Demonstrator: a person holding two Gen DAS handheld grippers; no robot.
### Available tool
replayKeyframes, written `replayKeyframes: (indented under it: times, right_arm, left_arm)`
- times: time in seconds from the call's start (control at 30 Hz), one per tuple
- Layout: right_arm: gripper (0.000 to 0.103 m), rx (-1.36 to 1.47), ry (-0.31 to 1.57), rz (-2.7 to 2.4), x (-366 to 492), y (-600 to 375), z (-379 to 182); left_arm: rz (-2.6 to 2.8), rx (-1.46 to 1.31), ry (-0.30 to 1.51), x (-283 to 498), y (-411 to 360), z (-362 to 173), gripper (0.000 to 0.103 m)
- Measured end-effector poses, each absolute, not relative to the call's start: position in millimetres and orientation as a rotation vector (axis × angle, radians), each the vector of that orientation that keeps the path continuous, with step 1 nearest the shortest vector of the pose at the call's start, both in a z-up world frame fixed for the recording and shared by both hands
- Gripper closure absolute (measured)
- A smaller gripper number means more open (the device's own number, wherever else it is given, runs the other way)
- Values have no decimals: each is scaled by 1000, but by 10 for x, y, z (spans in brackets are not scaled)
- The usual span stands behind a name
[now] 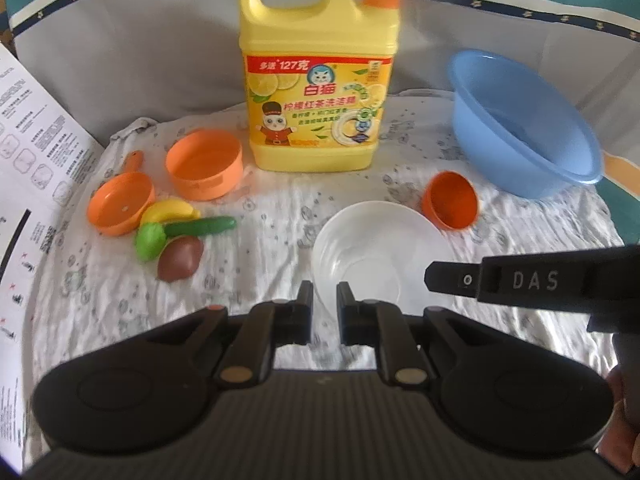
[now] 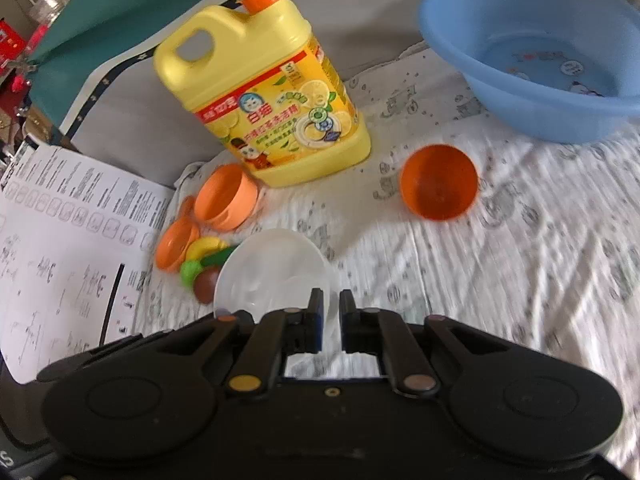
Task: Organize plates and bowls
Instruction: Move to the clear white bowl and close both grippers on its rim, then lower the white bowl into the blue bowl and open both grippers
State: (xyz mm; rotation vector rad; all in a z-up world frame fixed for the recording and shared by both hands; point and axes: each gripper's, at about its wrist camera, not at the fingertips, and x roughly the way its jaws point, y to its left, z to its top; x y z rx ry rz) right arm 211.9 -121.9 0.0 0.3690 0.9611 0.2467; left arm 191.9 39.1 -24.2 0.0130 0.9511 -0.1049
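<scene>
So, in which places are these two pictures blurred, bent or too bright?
Left wrist view: the pump top of the yellow detergent jug is smeared by blur; the white plate is washed out against the pale cloth; fisheye bends the starred border and darkens the corners. Right wrist view: the cloth at right is streaked, the jug leans from distortion, and the plate is overexposed.

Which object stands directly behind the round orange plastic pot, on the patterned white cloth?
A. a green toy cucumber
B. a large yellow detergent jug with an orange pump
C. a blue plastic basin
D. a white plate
B: the large yellow detergent jug with an orange pump rises just behind the round orange plastic pot, while the blue plastic basin sits far right.
</scene>
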Motion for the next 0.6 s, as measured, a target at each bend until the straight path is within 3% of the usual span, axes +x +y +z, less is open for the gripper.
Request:
replayKeyframes:
  times: [0.6]
  right_arm:
    - [95, 367, 963, 263, 713, -1496, 139]
  left_arm:
    - [-163, 21, 937, 588, 238, -25, 91]
